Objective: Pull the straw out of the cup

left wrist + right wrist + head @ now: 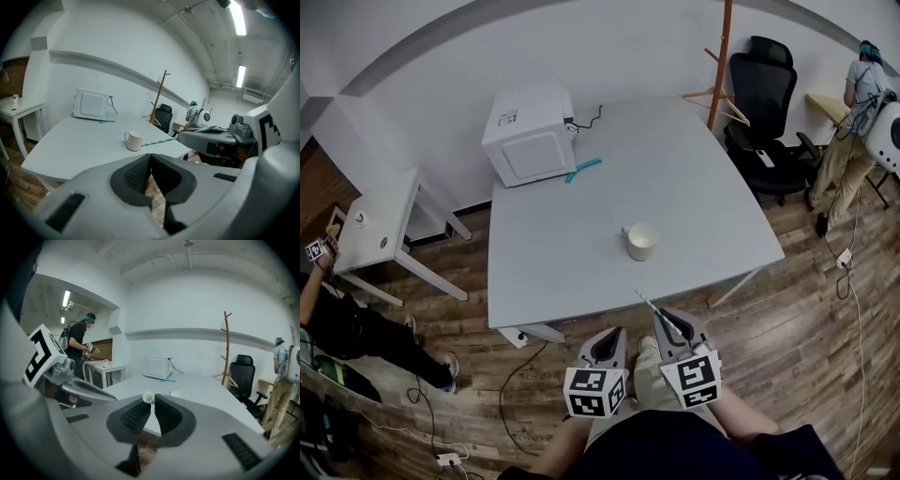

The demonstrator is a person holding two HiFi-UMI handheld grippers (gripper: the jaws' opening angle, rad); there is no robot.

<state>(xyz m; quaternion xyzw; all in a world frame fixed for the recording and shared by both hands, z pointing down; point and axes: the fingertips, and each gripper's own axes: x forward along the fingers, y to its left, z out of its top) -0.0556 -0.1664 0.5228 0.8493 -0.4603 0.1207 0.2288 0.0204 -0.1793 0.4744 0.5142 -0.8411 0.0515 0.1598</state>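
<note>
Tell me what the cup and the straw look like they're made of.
Cup: likely glazed ceramic, going by the thick cream-white wall, smooth surface and looped handle.
Straw: probably paper. It is thin and matte with teal-and-white spiral stripes, though plastic can't be ruled out.

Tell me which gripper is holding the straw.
The right gripper: its jaws pinch the striped straw, already out of the white mug. The left gripper is shut on nothing.
</note>
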